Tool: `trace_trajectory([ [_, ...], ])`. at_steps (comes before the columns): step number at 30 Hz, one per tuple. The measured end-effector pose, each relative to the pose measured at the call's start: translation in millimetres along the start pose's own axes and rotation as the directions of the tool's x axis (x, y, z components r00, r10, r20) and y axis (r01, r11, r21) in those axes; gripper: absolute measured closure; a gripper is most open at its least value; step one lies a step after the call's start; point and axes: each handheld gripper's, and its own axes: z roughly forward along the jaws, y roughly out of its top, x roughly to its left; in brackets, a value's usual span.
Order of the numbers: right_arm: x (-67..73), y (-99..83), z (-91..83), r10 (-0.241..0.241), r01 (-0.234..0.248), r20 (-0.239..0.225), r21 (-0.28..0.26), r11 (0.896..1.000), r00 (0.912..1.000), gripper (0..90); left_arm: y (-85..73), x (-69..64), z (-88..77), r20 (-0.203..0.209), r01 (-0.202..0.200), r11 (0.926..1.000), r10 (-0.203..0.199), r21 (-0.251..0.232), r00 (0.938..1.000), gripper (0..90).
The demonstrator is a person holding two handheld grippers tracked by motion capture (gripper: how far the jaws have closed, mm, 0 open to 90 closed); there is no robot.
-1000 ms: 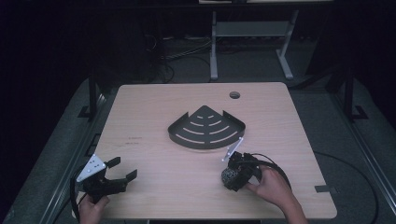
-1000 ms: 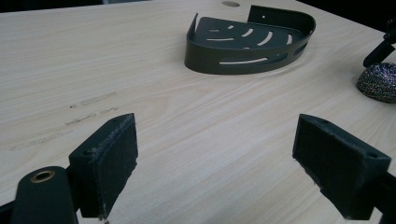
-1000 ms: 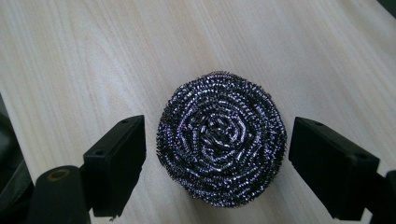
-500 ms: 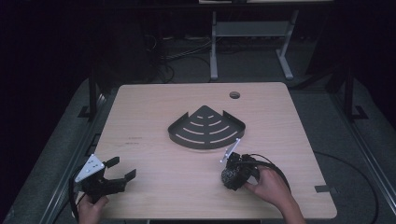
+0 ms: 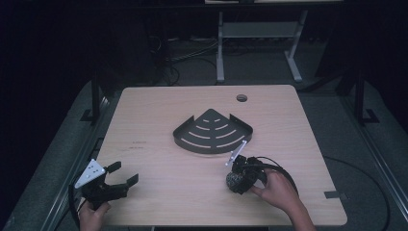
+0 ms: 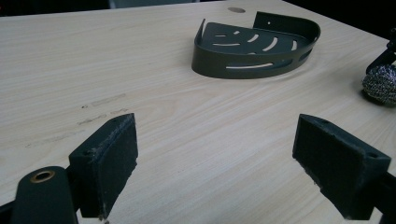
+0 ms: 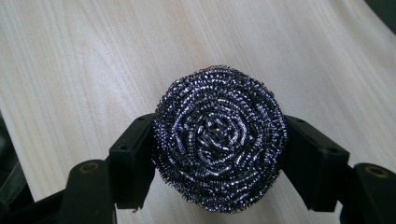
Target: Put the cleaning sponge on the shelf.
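Observation:
A round steel-wool scourer (image 7: pixel 218 137) lies on the wooden table (image 5: pixel 159 125). My right gripper (image 7: pixel 219 156) has just closed on it, and both pads press its sides. In the high view the right gripper (image 5: pixel 236 179) and the scourer (image 5: pixel 233 180) are near the table's front right, just in front of a black quarter-round slotted rack (image 5: pixel 211 132). My left gripper (image 5: pixel 121 174) rests at the front left corner, open with nothing between its pads (image 6: pixel 111 151). From the left gripper view the rack (image 6: pixel 254 44) lies ahead and the scourer (image 6: pixel 380 84) is at the right edge.
A cable hole (image 5: pixel 241 97) sits near the table's far edge. The right gripper's black cable (image 5: pixel 279 168) loops on the table beside the hand. A grey frame (image 5: pixel 260 33) stands on the floor beyond the table. Faint marks (image 6: pixel 100 109) show on the wood.
The right gripper's jaws have drawn in around the scourer. Neither hand has moved across the table, and the left gripper is as before.

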Motion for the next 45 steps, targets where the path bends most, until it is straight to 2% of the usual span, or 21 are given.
trace_trajectory([
  [3, -1.5, 0.9, -2.6, 0.005, -0.005, -0.011, -0.011, 1.0, 0.9999, 30.9, 0.1, -0.2, -0.1, -0.002, -0.001, 1.0, 0.001, 0.0, 1.0, 13.3],
  [18, -7.7, 10.5, -22.4, -0.001, 0.001, 0.02, -0.016, 1.0, 0.9998, 31.1, 0.5, -0.7, 0.8, 0.004, -0.007, 1.0, 0.007, 0.0, 1.0, 13.3],
  [26, -12.9, 16.1, -31.7, 0.002, -0.002, 0.016, -0.024, 1.0, 0.9999, 31.1, 0.6, 0.3, 0.1, 0.003, -0.004, 1.0, 0.004, 0.001, 1.0, 13.3],
  [45, -24.4, 30.7, -44.0, 0.006, -0.006, 0.009, -0.022, 1.0, 0.9999, 31.3, 1.2, -0.4, 0.3, 0.002, 0.001, 1.0, -0.001, -0.006, 1.0, 13.3],
])
